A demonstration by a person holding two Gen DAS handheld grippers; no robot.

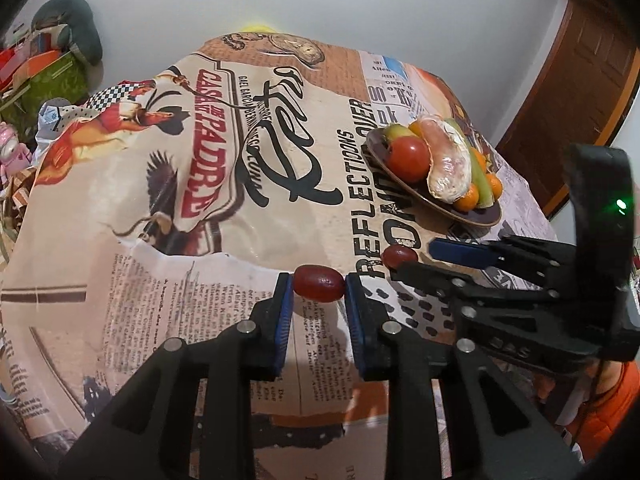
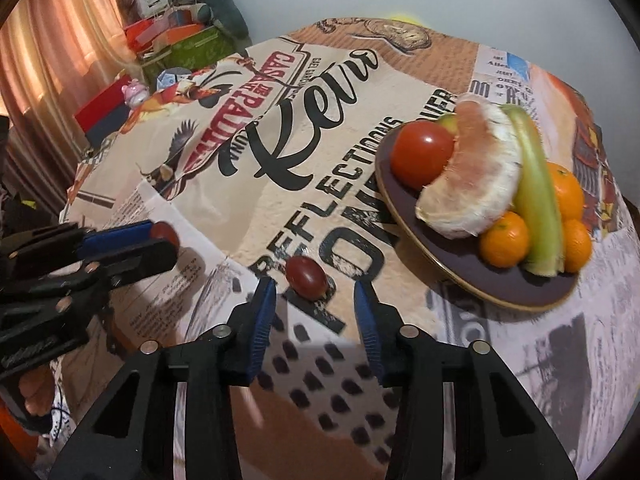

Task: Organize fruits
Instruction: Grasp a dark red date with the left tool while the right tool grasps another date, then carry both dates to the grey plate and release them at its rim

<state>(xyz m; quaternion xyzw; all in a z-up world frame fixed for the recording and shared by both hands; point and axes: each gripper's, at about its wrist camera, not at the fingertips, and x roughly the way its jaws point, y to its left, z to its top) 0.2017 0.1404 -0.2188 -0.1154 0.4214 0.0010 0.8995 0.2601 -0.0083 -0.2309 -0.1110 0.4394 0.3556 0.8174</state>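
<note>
My left gripper (image 1: 319, 287) is shut on a dark red grape tomato (image 1: 319, 283), held between its blue pads just above the tablecloth. A second grape tomato (image 2: 306, 277) lies on the cloth between the open fingers of my right gripper (image 2: 315, 289); it also shows in the left wrist view (image 1: 399, 257), beside the right gripper (image 1: 416, 262). In the right wrist view the left gripper (image 2: 158, 238) shows at the left with its tomato (image 2: 164, 232). A brown plate (image 2: 404, 208) holds a red tomato (image 2: 422, 152), a peeled pomelo piece (image 2: 476, 176), green fruit and several mandarins.
The round table carries a printed newspaper-style cloth (image 1: 200, 184). The plate (image 1: 416, 192) sits at the right side near the table edge. Boxes, a cushion and toys (image 2: 176, 40) stand beyond the far left edge, by a curtain. A wooden door (image 1: 580, 80) is at the right.
</note>
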